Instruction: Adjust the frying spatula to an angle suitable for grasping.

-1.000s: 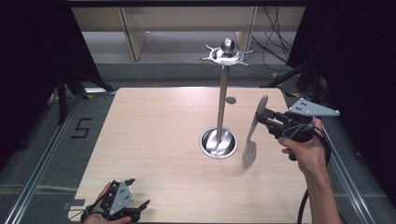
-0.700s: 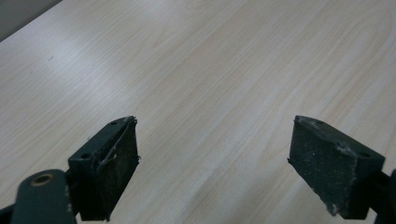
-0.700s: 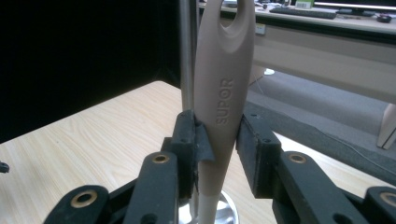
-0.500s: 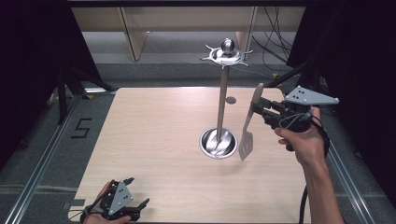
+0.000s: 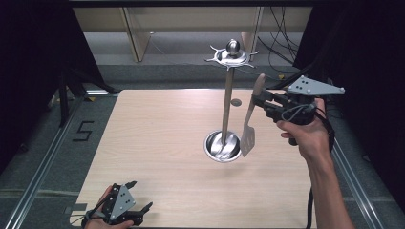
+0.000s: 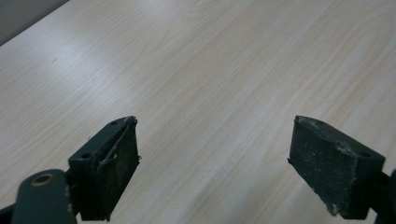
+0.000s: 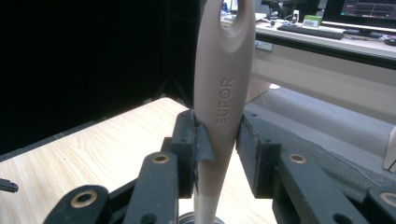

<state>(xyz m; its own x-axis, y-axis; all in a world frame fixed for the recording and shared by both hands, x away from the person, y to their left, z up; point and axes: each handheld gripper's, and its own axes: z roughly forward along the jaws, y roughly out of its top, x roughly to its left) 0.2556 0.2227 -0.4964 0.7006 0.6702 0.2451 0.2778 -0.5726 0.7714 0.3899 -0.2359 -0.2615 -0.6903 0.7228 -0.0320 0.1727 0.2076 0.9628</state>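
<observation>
We see our left gripper (image 6: 215, 170) with its two black jaws spread wide apart — nothing between them — above the pale wooden table (image 6: 224, 70), whose grain runs slantwise across the view.

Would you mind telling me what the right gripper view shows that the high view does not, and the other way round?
The right gripper view alone shows the word SUPOR moulded into the spatula handle and the hanging hole at its top. The high view alone shows the slotted blade hanging beside the utensil stand, its hooks at the top, and the left gripper low at the table's near edge. Both show the right gripper shut on the spatula handle, above the wooden table.
</observation>
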